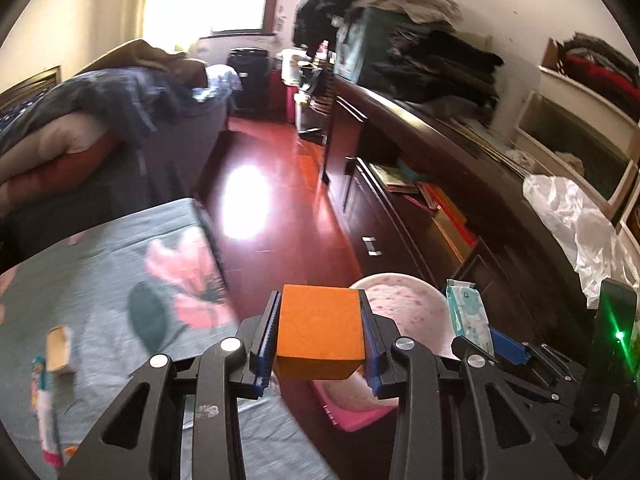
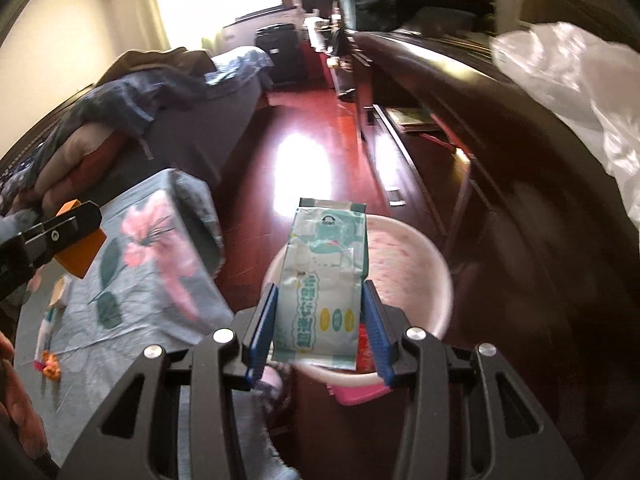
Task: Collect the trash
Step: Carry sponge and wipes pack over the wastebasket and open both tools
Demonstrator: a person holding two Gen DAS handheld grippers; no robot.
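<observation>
The scene is dominated by a bed covered with a grey-green sheet printed with pink flowers [image 1: 132, 280], beside which a glossy red wooden floor [image 1: 276, 208] runs toward a bright window. Along the right of the floor a long dark wooden counter [image 1: 452, 136] is seen, with folded clothes stacked on it and a crumpled clear plastic bag [image 1: 576, 220] at its near end.

Just below both tools, on the floor next to the bed edge, a round pale pink bin lined with a speckled bag [image 2: 404, 256] is set as the apparent collection point.

The left gripper [image 1: 320, 332] is clamped on a rectangular orange foam block [image 1: 320, 324], the jaws pressed against its two sides; the block is held in the air near the bin's left rim. The right gripper [image 2: 318, 316] is closed on a flat pale green and white wet-wipe packet [image 2: 324, 284], which is held by its lower half directly above the bin's opening.

Further trash is left on the bed sheet: a small tan cardboard box [image 1: 60, 350] and a long colourful wrapper [image 1: 46, 408], lying near each other.

The step in hand is judged to be the drop-off of two collected items. Next, the packet could be released where it hangs, while the orange block would probably have to be carried a little rightward over the opening before the jaws are parted. The bed items would then remain to be fetched.
</observation>
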